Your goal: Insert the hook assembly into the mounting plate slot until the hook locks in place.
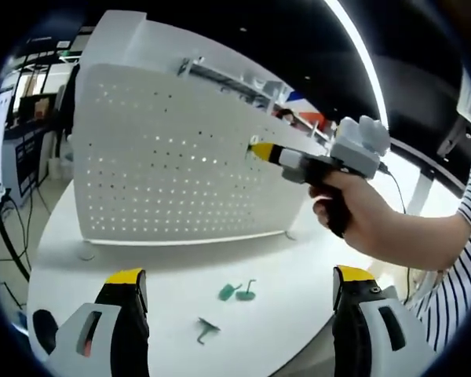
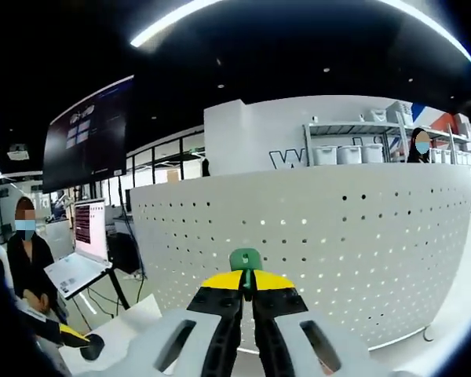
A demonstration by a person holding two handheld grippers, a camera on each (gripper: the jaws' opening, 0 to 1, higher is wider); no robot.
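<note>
In the left gripper view, the left gripper point(image 1: 239, 287) has its two yellow-tipped jaws spread wide apart at 7 and 5 o'clock, with nothing between them. On the white table point(image 1: 298, 314) between and just beyond the jaws lie three loose hooks point(image 1: 237, 292), two green ones side by side and a grey one nearer, at 6 o'clock. The white perforated mounting plate point(image 1: 173, 165) stands upright across the centre. From 3 o'clock a hand point(image 1: 361, 208) in a striped sleeve brings in the right gripper point(image 1: 261, 151), whose yellow tip is touching or just short of the plate's face.

In the right gripper view, the right gripper point(image 2: 247, 280) has its jaws pressed together, pinching a green hook point(image 2: 246, 258) that sticks out at 12 o'clock from the tips. The hook sits right against the plate point(image 2: 337, 228); whether it has entered a hole I cannot tell.
</note>
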